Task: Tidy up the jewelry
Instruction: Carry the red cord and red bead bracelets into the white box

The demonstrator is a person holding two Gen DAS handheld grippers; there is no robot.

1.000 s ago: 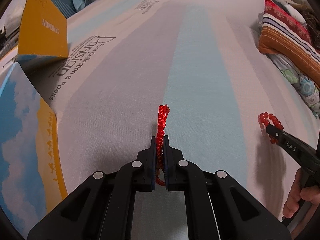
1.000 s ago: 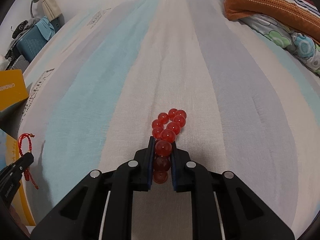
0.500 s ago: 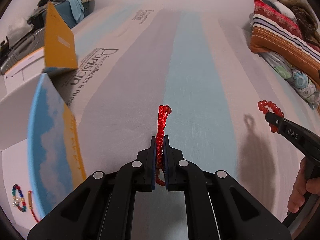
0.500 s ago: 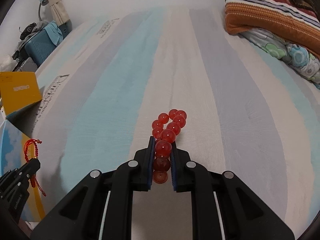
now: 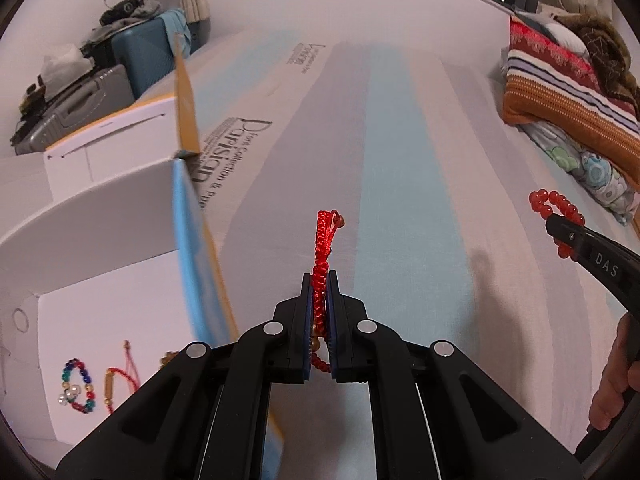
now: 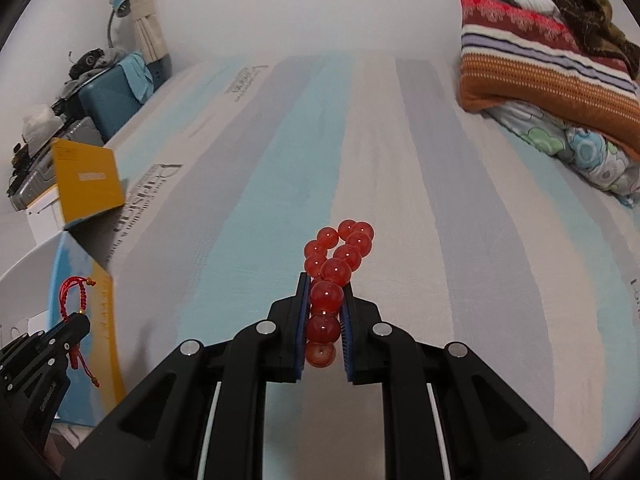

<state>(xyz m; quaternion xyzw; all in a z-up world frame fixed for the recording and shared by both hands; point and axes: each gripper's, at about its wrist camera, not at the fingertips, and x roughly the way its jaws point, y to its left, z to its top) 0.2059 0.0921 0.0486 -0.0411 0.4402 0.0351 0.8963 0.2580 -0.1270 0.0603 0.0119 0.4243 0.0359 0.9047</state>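
My left gripper point(image 5: 319, 280) is shut on a red braided cord bracelet point(image 5: 325, 240), held up above the striped bed sheet; its loop sticks out past the fingertips. My right gripper point(image 6: 325, 280) is shut on a red bead bracelet point(image 6: 340, 254), several round beads bunched beyond the tips. Each gripper shows in the other view: the right gripper point(image 5: 560, 226) with its beads point(image 5: 554, 204) at the right edge, the left gripper point(image 6: 78, 320) with its cord point(image 6: 72, 294) at lower left. An open white box point(image 5: 100, 264) at the left holds a multicoloured bead bracelet point(image 5: 76, 386) and a red cord bracelet point(image 5: 120, 376).
The box's blue and yellow flap point(image 5: 192, 248) stands upright beside my left gripper. A yellow carton point(image 6: 86, 178) sits further back. Folded striped and floral blankets point(image 6: 552, 80) lie at the right. Suitcases and clutter point(image 5: 100, 88) stand off the bed's left side. A hand point(image 5: 616, 384) grips the right tool.
Both grippers have risen off the sheet with their bracelets still held. The left view has swung so the open white box's inside and its bracelets now show.
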